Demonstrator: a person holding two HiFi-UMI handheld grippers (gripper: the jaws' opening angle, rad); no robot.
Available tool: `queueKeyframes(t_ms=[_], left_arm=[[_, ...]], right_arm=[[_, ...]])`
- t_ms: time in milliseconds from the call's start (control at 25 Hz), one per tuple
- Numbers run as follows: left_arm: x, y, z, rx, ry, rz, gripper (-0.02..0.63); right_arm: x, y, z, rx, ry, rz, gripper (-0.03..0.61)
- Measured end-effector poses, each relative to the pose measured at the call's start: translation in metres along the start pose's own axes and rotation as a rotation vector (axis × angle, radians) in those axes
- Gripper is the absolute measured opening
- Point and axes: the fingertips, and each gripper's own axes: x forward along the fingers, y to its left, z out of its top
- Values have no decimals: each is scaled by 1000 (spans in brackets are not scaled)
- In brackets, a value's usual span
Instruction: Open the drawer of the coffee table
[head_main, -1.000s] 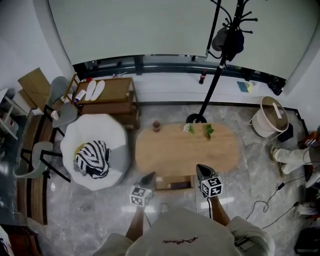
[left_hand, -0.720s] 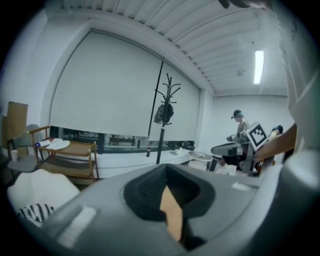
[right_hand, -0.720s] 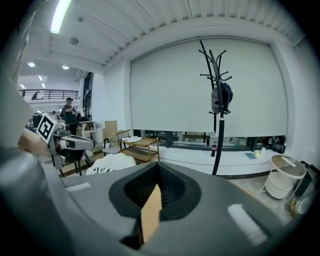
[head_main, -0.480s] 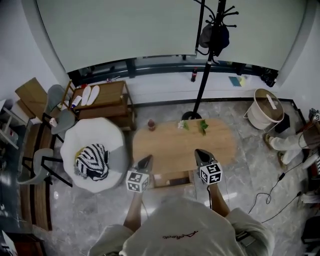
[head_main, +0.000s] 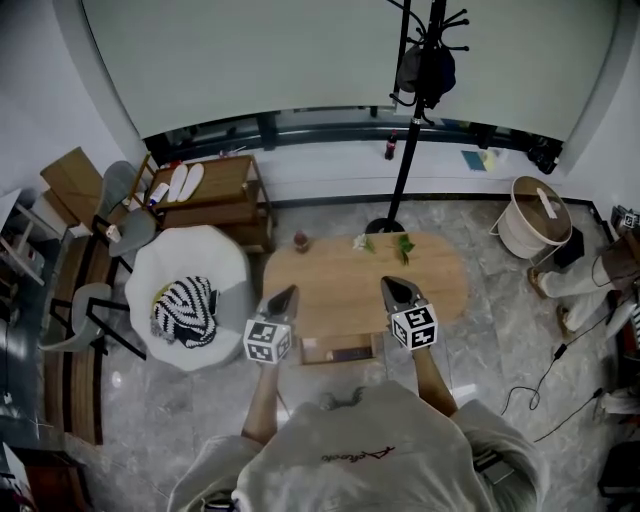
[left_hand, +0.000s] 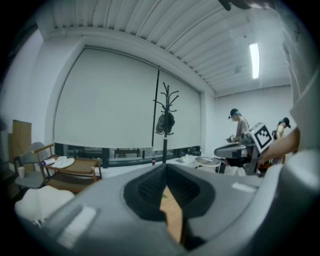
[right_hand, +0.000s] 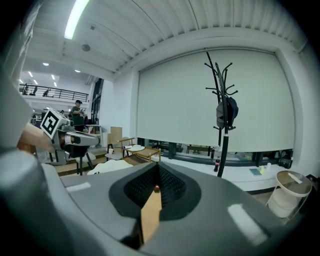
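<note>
The oval wooden coffee table (head_main: 440, 285) stands just ahead of me. Its drawer (head_main: 338, 350) juts out from under the near edge, with a dark inside showing. My left gripper (head_main: 288, 291) hovers over the table's near left part, jaws shut and empty. Over the near right part my right gripper (head_main: 386, 283) is also shut with nothing in it. Both point away from me, nearly level. In the left gripper view the closed jaws (left_hand: 165, 167) leave only a sliver of tabletop (left_hand: 173, 217) visible. The right gripper view shows shut jaws (right_hand: 157, 167) too.
A small dark jar (head_main: 301, 241) and two little plants (head_main: 403, 246) sit at the table's far edge. A coat stand (head_main: 405, 150) rises behind. A white seat with a striped cushion (head_main: 185, 310) is at left, a wooden trolley (head_main: 210, 195) beyond, a basket (head_main: 538, 217) and a seated person's legs (head_main: 585, 285) at right.
Both grippers have risen from beside the drawer's front to above the tabletop, still shut. The drawer stays pulled out.
</note>
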Motion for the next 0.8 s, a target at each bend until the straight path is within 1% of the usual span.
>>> queueKeyframes(t_ms=[80,360,640,800], left_arm=[[5,0,7,7,-11,8,0],[11,-3,5,-12,-16,18,0],[15,-8,5,-17,-6,18,0],[15,-6,4,-9,-20,36,0]], right_arm=[[1,-3,5,-12,-10,7,5],[1,-4,10,-20,-20,22,5],[0,-4,10,-21,-14,40,5],[2,-3,6,-18,-10,53,5]])
